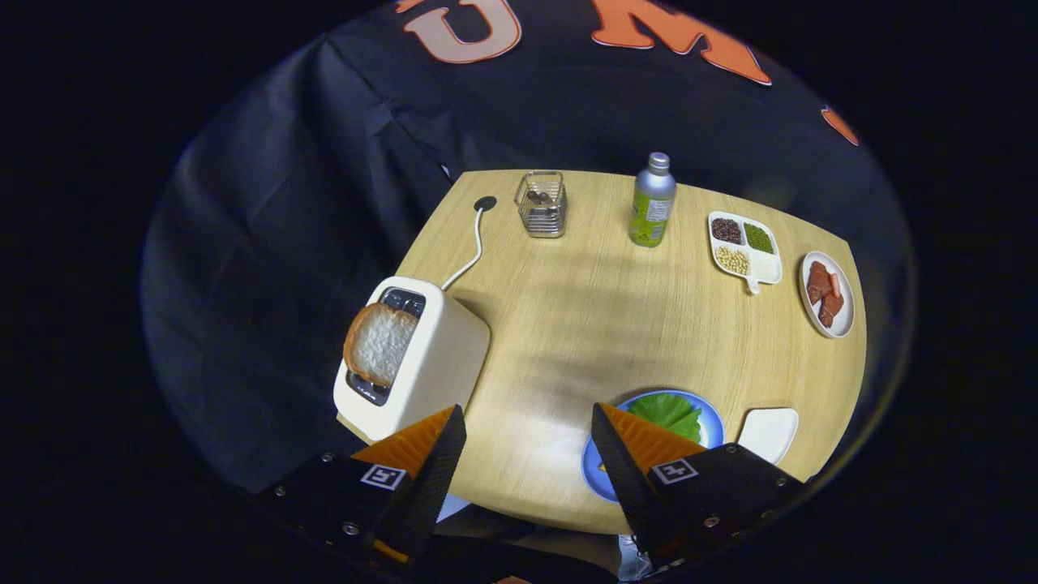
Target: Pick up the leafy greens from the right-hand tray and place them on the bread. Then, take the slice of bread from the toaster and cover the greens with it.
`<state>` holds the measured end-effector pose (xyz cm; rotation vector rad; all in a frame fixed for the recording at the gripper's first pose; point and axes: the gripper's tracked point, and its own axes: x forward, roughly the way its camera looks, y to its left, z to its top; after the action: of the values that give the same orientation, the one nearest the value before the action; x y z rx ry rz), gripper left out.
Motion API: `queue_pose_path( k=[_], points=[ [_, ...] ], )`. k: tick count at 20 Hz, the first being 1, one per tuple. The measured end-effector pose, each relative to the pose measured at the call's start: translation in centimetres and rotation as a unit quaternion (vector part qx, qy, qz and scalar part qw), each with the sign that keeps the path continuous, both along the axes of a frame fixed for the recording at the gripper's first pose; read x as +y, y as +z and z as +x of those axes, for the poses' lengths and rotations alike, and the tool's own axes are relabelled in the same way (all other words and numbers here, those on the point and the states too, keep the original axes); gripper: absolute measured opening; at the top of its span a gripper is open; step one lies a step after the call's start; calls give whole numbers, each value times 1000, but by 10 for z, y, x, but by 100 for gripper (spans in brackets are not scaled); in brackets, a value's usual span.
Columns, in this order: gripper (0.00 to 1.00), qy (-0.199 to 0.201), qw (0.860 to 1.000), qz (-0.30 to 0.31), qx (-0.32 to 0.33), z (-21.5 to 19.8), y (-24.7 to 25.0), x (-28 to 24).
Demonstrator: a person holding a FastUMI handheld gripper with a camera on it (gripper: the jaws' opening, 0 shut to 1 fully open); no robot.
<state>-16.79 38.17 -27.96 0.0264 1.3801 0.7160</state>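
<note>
The gripper (527, 434) hangs above the near edge of the wooden tabletop (600, 316), its jaws spread wide with bare wood between them, holding and touching nothing. The leafy greens (669, 412) lie on a blue plate (714, 426) just beyond the right finger, which covers part of the plate; whether bread sits under the greens cannot be told from here. Beside the plate on the right is a small white tray (770, 432). Just ahead of the left finger stands the white toaster (426, 365), with a slice of bread (379, 343) sticking up from its slot. Farther back on the tabletop are a wire basket (542, 204), a metal bottle (653, 201), a divided dish of beans (744, 247) and a plate of meat (827, 294).
</note>
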Motion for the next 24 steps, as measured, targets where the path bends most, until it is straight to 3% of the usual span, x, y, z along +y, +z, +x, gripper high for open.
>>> queue_pose_path(
  k=[14,20,24],
  points=[
    [92,39,998,-1,52,-30,16,150],
    [81,38,996,-39,68,-31,-8,169],
    [66,38,995,-57,70,-31,-17,170]
  ],
)
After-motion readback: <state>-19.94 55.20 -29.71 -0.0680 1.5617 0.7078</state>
